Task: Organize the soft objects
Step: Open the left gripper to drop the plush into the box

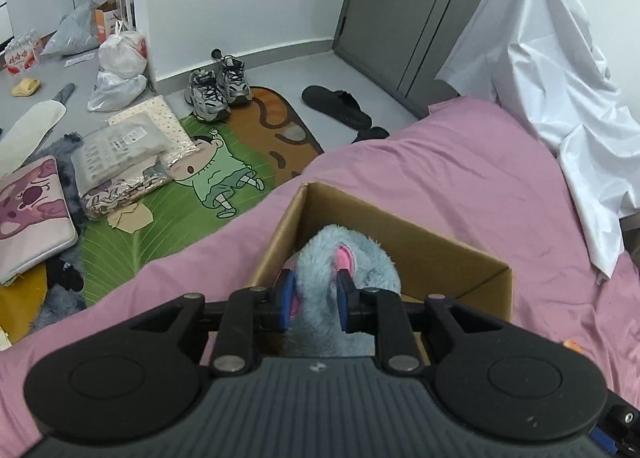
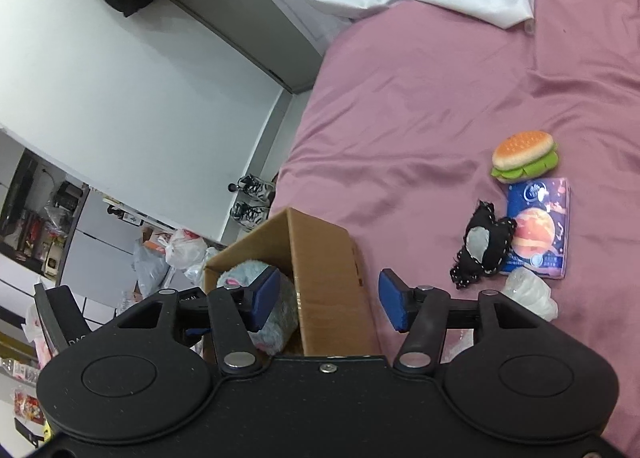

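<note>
One fluffy blue plush toy [image 1: 348, 258], light and squashy, is sitting in the cardboard box [image 1: 440, 254], pinched between nearly closed left jaws; right jaws are gaping half-open, empty, beside it.

Black hand-held gripper [image 2: 328, 300], seemingly blue-padded fingers [image 2: 267, 294]

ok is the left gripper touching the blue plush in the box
Touching. The left wrist view shows the left gripper with both blue pads pressed into the fur of the blue plush, which sits in the cardboard box.
</note>
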Demonstrator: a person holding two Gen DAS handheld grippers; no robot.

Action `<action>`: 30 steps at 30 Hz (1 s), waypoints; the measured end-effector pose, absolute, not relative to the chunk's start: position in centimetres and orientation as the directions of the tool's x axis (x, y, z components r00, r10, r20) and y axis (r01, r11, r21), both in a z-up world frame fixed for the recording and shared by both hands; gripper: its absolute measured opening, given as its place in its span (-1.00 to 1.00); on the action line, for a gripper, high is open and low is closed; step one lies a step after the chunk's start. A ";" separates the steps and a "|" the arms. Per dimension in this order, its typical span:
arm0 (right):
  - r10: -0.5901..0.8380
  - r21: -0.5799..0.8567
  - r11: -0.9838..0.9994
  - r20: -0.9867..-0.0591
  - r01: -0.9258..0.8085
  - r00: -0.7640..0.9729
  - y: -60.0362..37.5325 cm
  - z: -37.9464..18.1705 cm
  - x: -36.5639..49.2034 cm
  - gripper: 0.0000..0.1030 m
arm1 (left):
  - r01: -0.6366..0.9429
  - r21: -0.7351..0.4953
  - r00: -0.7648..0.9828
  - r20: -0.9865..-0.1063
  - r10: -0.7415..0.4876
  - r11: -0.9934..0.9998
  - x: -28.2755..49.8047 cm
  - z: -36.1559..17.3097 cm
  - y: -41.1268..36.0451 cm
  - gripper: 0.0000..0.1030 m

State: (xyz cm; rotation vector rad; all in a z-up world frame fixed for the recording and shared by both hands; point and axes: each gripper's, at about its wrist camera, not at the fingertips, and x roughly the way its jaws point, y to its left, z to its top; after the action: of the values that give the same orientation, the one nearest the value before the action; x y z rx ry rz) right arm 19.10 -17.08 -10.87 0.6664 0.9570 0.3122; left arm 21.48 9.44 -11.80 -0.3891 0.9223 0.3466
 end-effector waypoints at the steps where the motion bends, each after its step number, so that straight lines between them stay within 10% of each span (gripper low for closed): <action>1: 0.526 0.649 0.760 -0.649 0.040 0.550 -17.1 -10.9 19.1 0.07 | -0.446 -0.169 0.550 -0.826 0.120 0.879 21.6 -11.7 9.4 -0.42; 8: 0.532 0.644 0.765 -0.642 0.011 0.552 -16.9 -10.1 18.7 0.19 | -0.408 -0.159 0.549 -0.829 0.103 0.899 20.4 -10.4 8.2 0.42; 17: 0.508 0.609 0.792 -0.613 -0.047 0.606 -17.1 -7.9 17.3 0.73 | -0.378 -0.210 0.603 -0.795 0.067 0.902 18.3 -6.8 7.5 0.96; 30: 0.470 0.595 0.800 -0.544 -0.076 0.695 -18.7 -5.3 15.4 0.96 | -0.340 -0.216 0.675 -0.734 0.077 0.915 14.9 -2.6 6.0 0.99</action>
State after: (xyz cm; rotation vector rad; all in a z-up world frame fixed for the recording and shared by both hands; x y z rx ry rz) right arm 15.40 -18.69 -5.25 0.5738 0.7467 0.3242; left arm 14.90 6.02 -2.57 -0.3521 0.7993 0.2401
